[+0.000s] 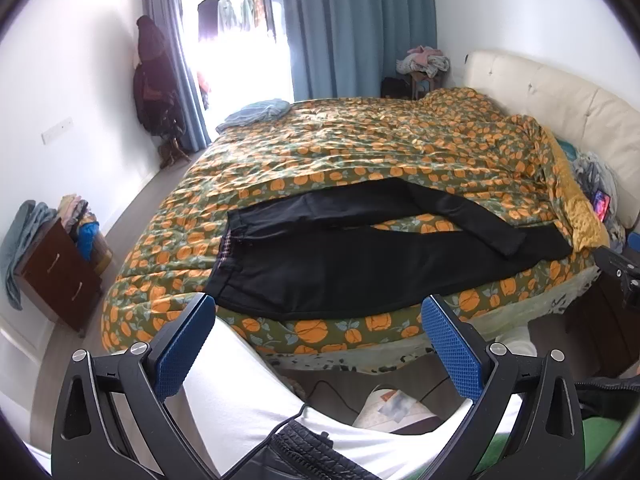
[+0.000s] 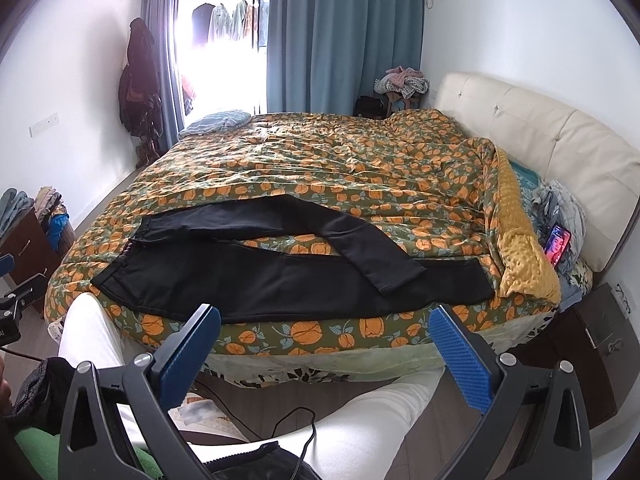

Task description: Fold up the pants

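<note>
Black pants (image 1: 360, 264) lie flat near the bed's front edge, waistband to the left, legs running right. The far leg is bent and its cuff lies over the near leg. They also show in the right wrist view (image 2: 280, 280). My left gripper (image 1: 320, 312) is open and empty, held short of the bed in front of the pants' near edge. My right gripper (image 2: 326, 320) is open and empty, also short of the bed, in front of the near leg. Neither touches the pants.
The bed has an orange-patterned quilt (image 2: 320, 160) and a cream headboard (image 2: 540, 128) at the right. A yellow blanket (image 2: 524, 264), a phone (image 2: 558, 246) and loose clothes lie by the headboard. A wooden nightstand (image 1: 60, 272) stands left. The person's white-trousered legs (image 1: 240, 380) are below.
</note>
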Motion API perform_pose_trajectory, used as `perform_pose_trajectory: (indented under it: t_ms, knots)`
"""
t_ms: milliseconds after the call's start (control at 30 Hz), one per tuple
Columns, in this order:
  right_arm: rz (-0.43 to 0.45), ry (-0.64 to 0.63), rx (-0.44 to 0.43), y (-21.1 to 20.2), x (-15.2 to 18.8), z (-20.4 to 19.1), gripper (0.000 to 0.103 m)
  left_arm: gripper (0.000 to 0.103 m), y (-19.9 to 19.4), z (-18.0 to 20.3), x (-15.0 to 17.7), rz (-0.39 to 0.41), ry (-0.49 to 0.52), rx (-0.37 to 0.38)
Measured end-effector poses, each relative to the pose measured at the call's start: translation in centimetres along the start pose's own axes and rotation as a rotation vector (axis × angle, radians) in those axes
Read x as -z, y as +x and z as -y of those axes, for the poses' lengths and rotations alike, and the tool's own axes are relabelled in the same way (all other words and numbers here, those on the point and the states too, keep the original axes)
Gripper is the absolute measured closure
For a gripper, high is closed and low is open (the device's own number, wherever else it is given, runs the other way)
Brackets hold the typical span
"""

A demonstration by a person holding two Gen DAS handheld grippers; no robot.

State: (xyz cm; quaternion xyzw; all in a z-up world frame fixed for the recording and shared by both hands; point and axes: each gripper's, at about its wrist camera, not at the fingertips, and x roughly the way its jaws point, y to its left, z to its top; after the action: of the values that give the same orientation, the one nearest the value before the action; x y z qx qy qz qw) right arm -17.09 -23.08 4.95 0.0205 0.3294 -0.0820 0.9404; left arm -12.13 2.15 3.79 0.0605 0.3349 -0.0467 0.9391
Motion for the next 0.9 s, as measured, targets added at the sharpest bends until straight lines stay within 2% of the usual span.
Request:
perform_pose_trajectory:
  t_ms: [900]
  knots:
    - [-0.003,-0.013,0.006,-0.02,-0.18,0.19,0.0,0.0,0.09,-0.51,-0.1,0.008,0.003,-0.005]
